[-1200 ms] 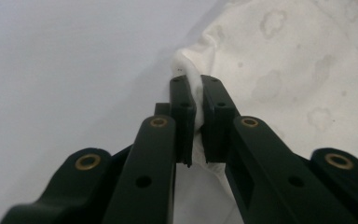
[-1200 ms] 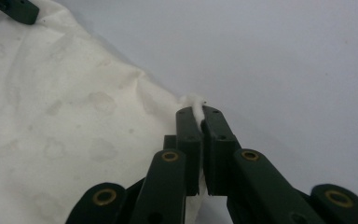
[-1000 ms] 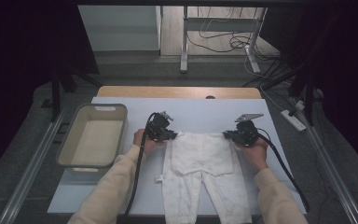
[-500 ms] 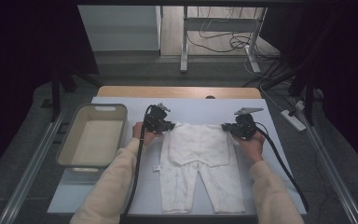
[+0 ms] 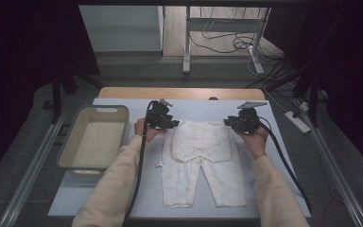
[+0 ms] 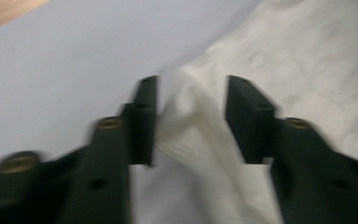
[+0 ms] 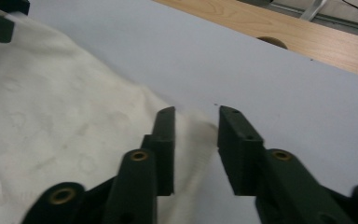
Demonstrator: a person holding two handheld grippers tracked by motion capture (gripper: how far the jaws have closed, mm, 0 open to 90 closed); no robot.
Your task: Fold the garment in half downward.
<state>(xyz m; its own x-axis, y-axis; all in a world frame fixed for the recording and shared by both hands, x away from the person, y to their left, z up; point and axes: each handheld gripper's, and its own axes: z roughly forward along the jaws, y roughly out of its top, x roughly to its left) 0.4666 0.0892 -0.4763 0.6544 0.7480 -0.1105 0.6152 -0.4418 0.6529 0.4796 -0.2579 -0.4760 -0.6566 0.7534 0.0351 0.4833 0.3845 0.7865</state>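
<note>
- Releasing the trousers [image 5: 203, 156]: left gripper [image 5: 169, 124] at 9 o'clock and right gripper [image 5: 230, 124] at 3 have just opened off the waist corners.
- Cloth lies slack between unclamped jaws, spread flat.

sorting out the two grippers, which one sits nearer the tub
The left gripper. It lies at the trousers' waist corner on the tub's side; the right gripper is at the far corner.

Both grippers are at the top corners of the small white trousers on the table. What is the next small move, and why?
Probably lift both grippers clear and draw them back. The left gripper and right gripper have just been opening, and each waist corner of the white trousers lies loose between the jaws, no longer pinched. The trousers already lie flat on the table, so the hold looks finished.
</note>
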